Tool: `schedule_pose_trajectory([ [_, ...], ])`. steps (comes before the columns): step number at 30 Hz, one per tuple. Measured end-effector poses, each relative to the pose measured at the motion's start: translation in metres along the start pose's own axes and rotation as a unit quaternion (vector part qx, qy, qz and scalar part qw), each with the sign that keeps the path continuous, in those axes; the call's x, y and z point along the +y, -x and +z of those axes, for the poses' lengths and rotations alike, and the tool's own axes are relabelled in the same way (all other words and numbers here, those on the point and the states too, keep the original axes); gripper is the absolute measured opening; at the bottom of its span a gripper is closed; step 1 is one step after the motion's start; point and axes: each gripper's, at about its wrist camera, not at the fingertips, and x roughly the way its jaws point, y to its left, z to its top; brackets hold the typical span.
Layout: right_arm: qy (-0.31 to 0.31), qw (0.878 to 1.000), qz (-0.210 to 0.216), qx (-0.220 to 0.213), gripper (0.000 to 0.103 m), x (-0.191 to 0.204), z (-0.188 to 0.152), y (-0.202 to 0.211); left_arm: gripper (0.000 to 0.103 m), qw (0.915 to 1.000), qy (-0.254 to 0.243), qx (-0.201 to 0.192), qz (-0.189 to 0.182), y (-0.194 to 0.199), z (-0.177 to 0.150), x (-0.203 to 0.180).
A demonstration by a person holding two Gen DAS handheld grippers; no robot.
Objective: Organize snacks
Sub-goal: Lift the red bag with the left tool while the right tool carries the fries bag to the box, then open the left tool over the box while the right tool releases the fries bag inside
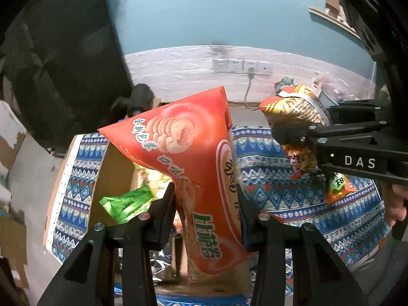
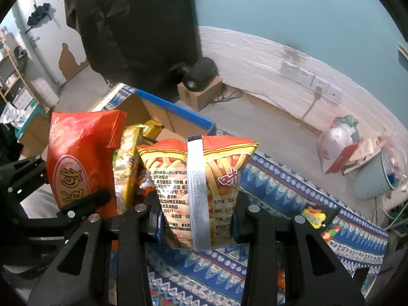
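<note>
The left gripper (image 1: 207,211) squeezes a red shrimp chip bag (image 1: 188,153); the right gripper (image 2: 196,216) squeezes a fries bag (image 2: 204,178).

Dim, bluish indoor light; heavy fisheye bending, dark vignetted corners.

Home room — wall sockets (image 1: 241,65), patterned cloth (image 2: 275,188), laundry basket (image 2: 373,178).

the right gripper (image 2: 196,219) clamps a yellow and orange fries snack bag (image 2: 201,193), back side facing the camera, above a blue patterned cloth (image 2: 275,191). to its left, the left gripper (image 2: 84,204) holds a red snack bag (image 2: 79,158) beside what seems a cardboard box (image 2: 163,112).
</note>
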Motion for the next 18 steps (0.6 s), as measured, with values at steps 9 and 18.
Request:
schedule_pose_trajectory([
  [9,0.011,1.0,0.019,0.006,0.036,0.026,0.019,-0.023,0.042,0.9989,0.042,0.011,0.018,-0.007,-0.009,0.042],
  [18,0.01,0.999,0.042,0.019,0.036,0.047,0.035,-0.049,0.043,0.9956,0.081,0.031,0.035,-0.021,-0.016,0.077],
])
